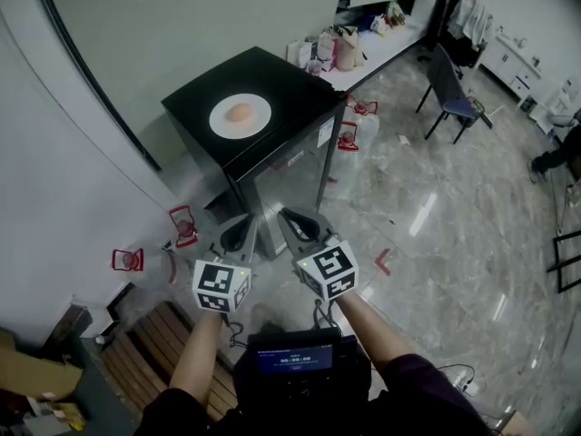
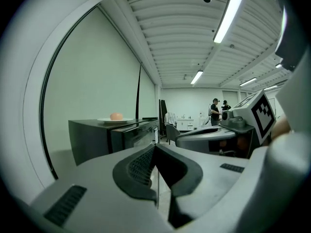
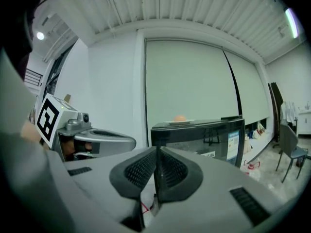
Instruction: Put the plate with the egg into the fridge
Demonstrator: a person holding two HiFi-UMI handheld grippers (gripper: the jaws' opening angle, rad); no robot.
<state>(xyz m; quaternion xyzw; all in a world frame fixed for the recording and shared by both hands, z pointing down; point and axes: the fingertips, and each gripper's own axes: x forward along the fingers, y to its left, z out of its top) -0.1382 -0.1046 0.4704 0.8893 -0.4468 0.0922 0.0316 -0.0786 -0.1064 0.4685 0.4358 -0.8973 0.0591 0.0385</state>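
Note:
A white plate point(image 1: 240, 115) with a pale orange egg point(image 1: 240, 112) lies on top of a small black fridge point(image 1: 272, 143), whose glass door is closed. The same plate point(image 2: 115, 120) point(image 3: 179, 122) shows small and far in both gripper views. My left gripper point(image 1: 238, 230) and right gripper point(image 1: 297, 222) hang side by side in front of the fridge door, well short of it and below the plate. On each, the jaws meet at the tips with nothing between them. The left gripper point(image 2: 156, 147) and right gripper point(image 3: 156, 149) are both shut.
Clear water jugs with red handles point(image 1: 184, 226) point(image 1: 348, 138) stand on the floor on both sides of the fridge. A wooden pallet point(image 1: 150, 352) lies at lower left. A chair point(image 1: 454, 94) and a cluttered counter point(image 1: 363, 39) are at the back right. Two people point(image 2: 216, 111) stand far off.

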